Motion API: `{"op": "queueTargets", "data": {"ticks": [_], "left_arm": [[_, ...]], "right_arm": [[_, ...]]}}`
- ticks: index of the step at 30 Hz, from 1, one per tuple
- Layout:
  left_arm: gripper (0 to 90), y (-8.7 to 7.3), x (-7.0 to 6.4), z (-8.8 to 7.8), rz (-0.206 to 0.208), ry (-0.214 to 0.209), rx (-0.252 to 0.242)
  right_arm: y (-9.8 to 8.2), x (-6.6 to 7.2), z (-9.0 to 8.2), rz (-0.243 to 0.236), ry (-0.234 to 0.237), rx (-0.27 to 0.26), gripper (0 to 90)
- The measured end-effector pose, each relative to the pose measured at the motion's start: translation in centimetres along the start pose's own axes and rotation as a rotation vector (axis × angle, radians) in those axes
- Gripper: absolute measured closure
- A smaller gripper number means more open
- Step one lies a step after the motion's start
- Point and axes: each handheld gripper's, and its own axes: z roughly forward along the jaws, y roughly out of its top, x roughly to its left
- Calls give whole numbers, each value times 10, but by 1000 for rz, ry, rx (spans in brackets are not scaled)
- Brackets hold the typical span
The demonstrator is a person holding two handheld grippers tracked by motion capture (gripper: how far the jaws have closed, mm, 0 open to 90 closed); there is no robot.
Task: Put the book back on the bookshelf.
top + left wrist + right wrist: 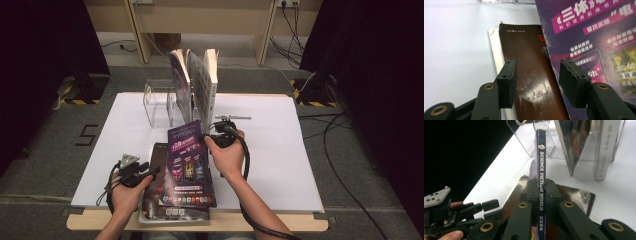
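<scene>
Right gripper view has my right gripper (541,195) clamped on the purple magazine (541,165)'s spine; left gripper (537,82), empty, half open over the brown magazine (529,65). I'd lift slowly, keeping the spine upright.

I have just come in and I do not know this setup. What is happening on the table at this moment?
A person is sorting magazines with a hand-held gripper in each hand. The right gripper is shut on the spine of a purple magazine, lifting one edge off the dark brown magazine below it. The left gripper is open over that brown magazine without pinching it. Further back, other books stand upright at a clear stand on the white table.
</scene>
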Motion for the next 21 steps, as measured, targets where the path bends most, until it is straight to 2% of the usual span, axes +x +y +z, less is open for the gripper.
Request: {"op": "queueTargets", "data": {"ticks": [12, 21], "left_arm": [[476, 1, 2, -2, -1, 3, -19], [466, 1, 1, -2, -3, 3, -20]], "right_arm": [[13, 16, -3, -68, -14, -92, 850], [17, 21, -5, -88, -15, -120, 851]]}}
